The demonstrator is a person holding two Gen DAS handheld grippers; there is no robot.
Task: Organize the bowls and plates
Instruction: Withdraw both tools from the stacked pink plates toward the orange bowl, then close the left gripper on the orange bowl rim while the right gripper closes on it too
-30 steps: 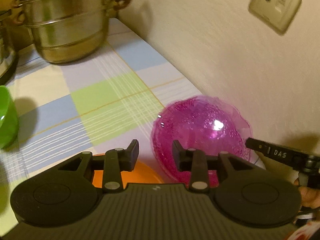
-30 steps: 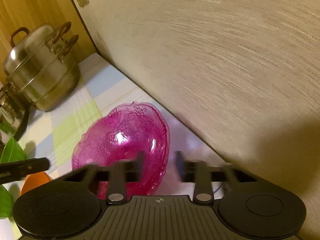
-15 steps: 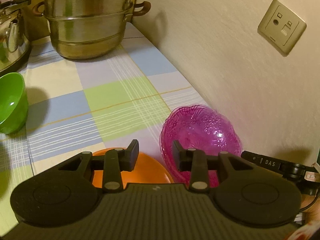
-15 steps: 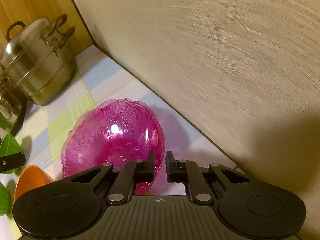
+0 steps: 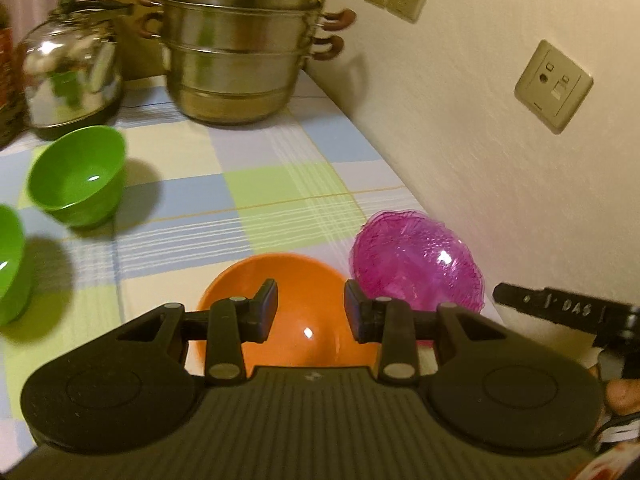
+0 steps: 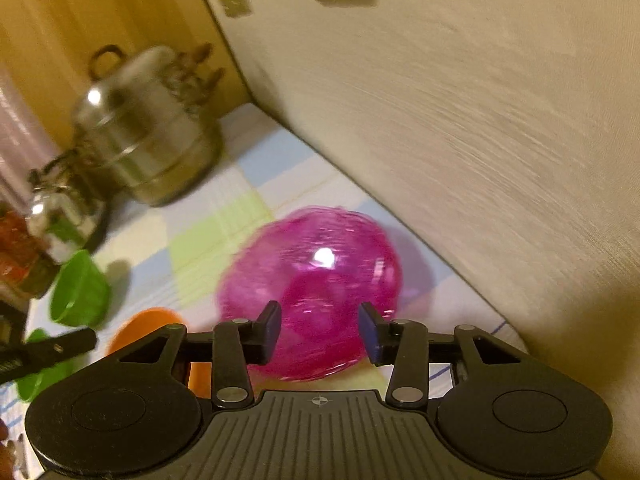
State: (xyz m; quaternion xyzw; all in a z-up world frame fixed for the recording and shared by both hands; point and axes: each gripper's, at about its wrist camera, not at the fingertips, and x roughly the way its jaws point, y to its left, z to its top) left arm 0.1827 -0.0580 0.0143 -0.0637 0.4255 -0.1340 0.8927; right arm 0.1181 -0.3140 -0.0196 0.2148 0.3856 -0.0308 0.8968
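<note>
- The pink bowl [image 6: 310, 292] rests on the bench [image 5: 280, 184] at the right, close to the wall [image 5: 480, 140]. Placing it there looks meant to keep it clear of the other dishes.
- The right tongs [image 6: 319, 332] are spread and empty, hovering just near of the pink bowl. I judge this a release, since half a second earlier they were nearly pressed together at its rim.
- The left tongs [image 5: 310, 316] are spread too, holding nothing, poised above the orange bowl [image 5: 280, 300], which sits just left of the pink one. It seems the likely next pick.
- Two green bowls [image 5: 76, 176] stand well apart at the far left, not yet gathered.
- Compared with a second ago, the left view has pulled back: the steamer pot [image 5: 240, 48] and kettle [image 5: 68, 68] now show fully, and more of the orange bowl is exposed.
</note>
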